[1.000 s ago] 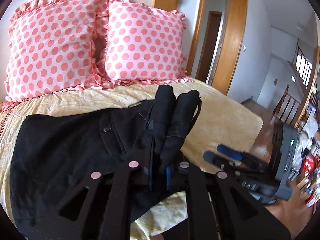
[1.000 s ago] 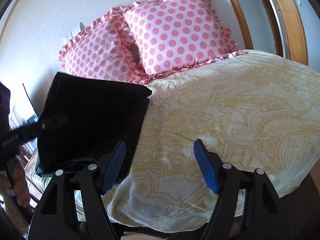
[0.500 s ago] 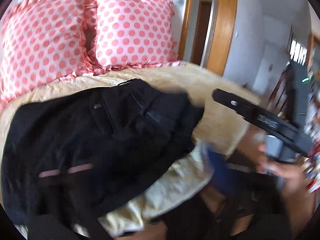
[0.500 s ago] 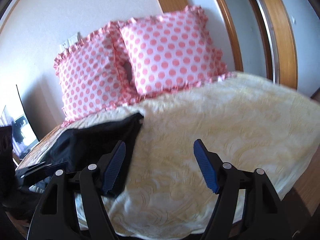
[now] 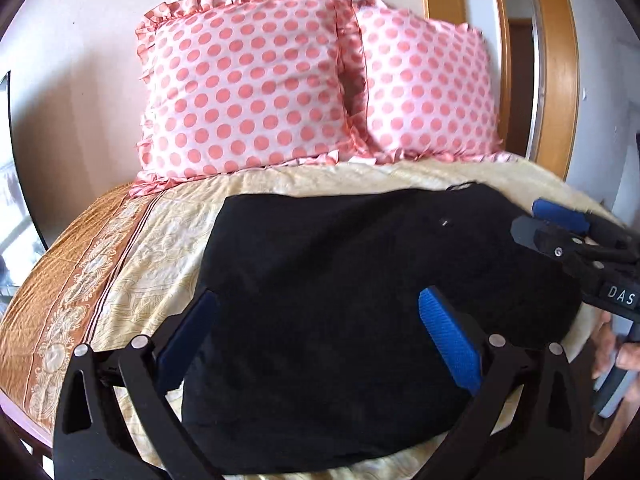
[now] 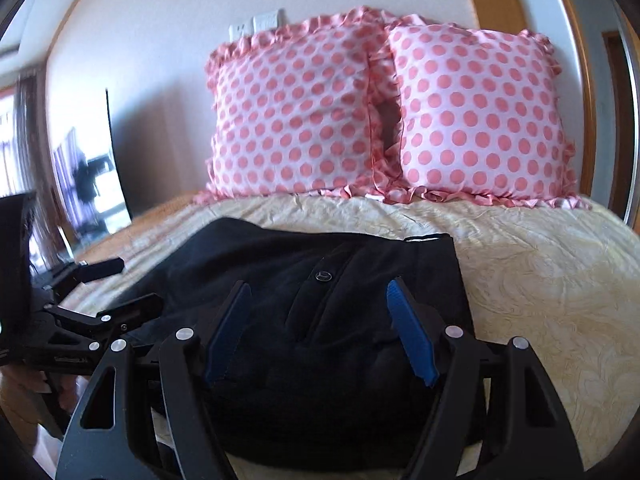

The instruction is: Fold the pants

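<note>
The black pants (image 5: 360,280) lie folded into a compact block on the yellow bedspread (image 5: 160,232), near its front edge. My left gripper (image 5: 320,328) hovers over their near left part, jaws wide open, blue pads apart from the cloth and nothing held. My right gripper (image 6: 318,320) is open above the near right part of the pants (image 6: 340,272), close to the button and waistband. Each gripper shows in the other's view: the right gripper (image 5: 536,222) at the right edge, the left gripper (image 6: 134,284) at the left edge.
Two pink polka-dot pillows (image 5: 248,92) (image 5: 428,88) lean on the wall at the head of the bed. A wooden door frame (image 5: 556,60) stands to the right. A person's hand (image 5: 616,352) grips the right tool. Bare bedspread (image 6: 540,280) stretches right of the pants.
My left gripper was shut on a fold of the pants; it has let go, opened wide and drawn back. My right gripper has swung left from bare bedspread to above the pants.
</note>
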Demonstrator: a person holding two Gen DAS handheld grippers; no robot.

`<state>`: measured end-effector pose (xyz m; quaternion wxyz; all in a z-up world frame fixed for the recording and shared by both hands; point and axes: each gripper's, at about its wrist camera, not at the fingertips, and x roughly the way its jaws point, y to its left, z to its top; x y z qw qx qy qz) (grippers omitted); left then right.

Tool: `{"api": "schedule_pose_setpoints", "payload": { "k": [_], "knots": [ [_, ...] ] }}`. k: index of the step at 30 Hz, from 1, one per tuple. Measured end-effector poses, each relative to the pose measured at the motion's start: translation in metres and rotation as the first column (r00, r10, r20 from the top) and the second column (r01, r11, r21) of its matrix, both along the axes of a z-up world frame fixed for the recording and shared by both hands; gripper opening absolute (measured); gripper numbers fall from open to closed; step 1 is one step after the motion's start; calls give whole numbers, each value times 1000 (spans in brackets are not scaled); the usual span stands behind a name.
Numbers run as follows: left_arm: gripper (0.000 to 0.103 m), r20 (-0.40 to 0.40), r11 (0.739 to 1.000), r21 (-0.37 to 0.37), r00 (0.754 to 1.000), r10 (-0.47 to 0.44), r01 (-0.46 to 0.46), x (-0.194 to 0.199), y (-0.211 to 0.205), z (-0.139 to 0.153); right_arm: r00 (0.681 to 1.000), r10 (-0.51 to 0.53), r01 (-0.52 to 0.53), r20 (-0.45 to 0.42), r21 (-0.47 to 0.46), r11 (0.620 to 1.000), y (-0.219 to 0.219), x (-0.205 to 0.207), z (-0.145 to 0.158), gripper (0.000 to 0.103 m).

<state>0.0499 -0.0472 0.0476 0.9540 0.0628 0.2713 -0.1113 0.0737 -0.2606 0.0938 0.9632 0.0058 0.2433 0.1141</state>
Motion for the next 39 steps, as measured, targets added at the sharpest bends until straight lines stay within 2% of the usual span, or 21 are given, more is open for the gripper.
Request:
{"api": "schedule_pose_setpoints", "payload": {
  "k": [2,3,4,6,8,10,12,14,16,21,26,30,34,37,39],
  "knots": [
    [101,-51,1000,11,999,16,-16,4,2,-12,995,-43,37,-92,-62,997,3,7,-14,72],
    [101,-116,1000,-9,993,19,-20,11,6,-22,989,-54,44,-134,-78,996,2,9,-23,72],
    [101,-145,999,-40,989,19,-25,13,10,-29,987,-49,35,-156,-88,996,1,6,-34,72],
    [101,-117,999,-45,993,21,-27,8,15,-34,993,-44,34,-112,-91,995,-1,-5,-39,72],
    [101,-119,998,-55,993,20,-27,7,18,-33,989,-42,29,-139,-93,995,0,-1,-35,73],
    [101,-118,998,-63,993,19,-27,7,20,-32,990,-18,14,-139,-34,999,-9,0,-26,73],
    [101,-104,998,-56,994,19,-25,2,22,-33,994,-8,20,-108,109,994,-33,0,-8,73],
    [101,-83,998,-51,996,20,-24,-4,24,-34,990,-26,57,-138,225,973,-63,14,4,73],
    [101,-81,998,-62,997,19,-24,0,23,-34,980,-26,82,-198,281,956,-83,34,5,73],
    [101,-78,997,-69,997,19,-24,-1,24,-35,927,-4,134,-374,322,937,-107,82,-16,73],
    [101,-71,998,-62,997,14,-19,0,24,-36,889,26,139,-458,324,936,-106,98,-37,71],
    [101,-70,998,-61,997,14,-19,0,23,-36,889,83,86,-450,341,936,-98,97,-39,64],
    [101,-69,998,-62,998,15,-19,0,23,-36,895,89,62,-437,319,946,-97,99,-41,57],
    [101,-69,998,-61,998,14,-18,0,23,-36,906,86,59,-415,324,944,-99,97,-40,45],
    [101,-69,998,-62,998,14,-19,0,23,-36,919,75,45,-387,292,955,-95,93,-35,39]
  ]
}}
